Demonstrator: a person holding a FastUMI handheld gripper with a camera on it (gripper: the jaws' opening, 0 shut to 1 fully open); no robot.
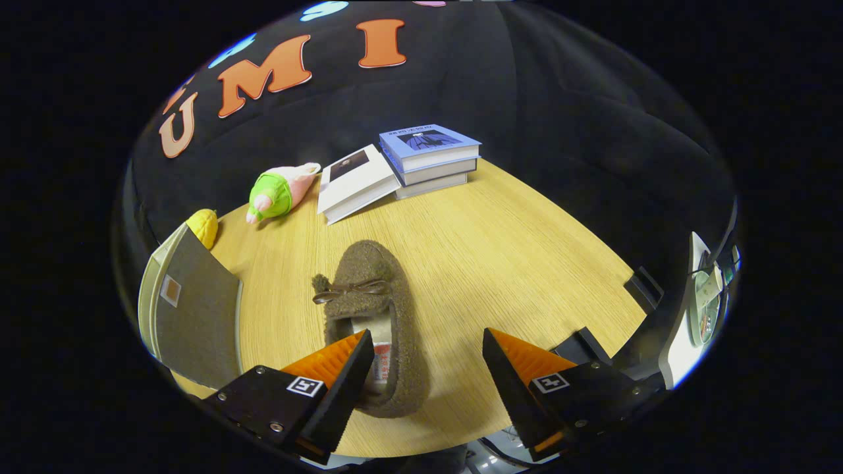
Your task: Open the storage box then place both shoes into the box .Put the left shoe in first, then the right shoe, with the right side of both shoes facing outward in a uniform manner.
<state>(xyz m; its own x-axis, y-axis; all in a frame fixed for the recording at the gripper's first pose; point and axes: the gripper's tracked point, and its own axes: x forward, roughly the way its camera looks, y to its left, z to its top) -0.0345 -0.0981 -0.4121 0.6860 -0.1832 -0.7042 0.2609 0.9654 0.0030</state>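
A brown fuzzy shoe with a small bow lies on the wooden table, toe pointing away from me. My gripper is open, its fingers spread wide. The left finger sits over the shoe's heel opening; the right finger stands apart from the shoe, over bare table. The storage box stands left of the shoe, its grey flap or lid raised beside the left finger. I cannot see inside the box.
Beyond the shoe lie a white book and a stack of books. A green and pink plush toy and a yellow toy lie at the far left. The table's right edge is close to the right finger.
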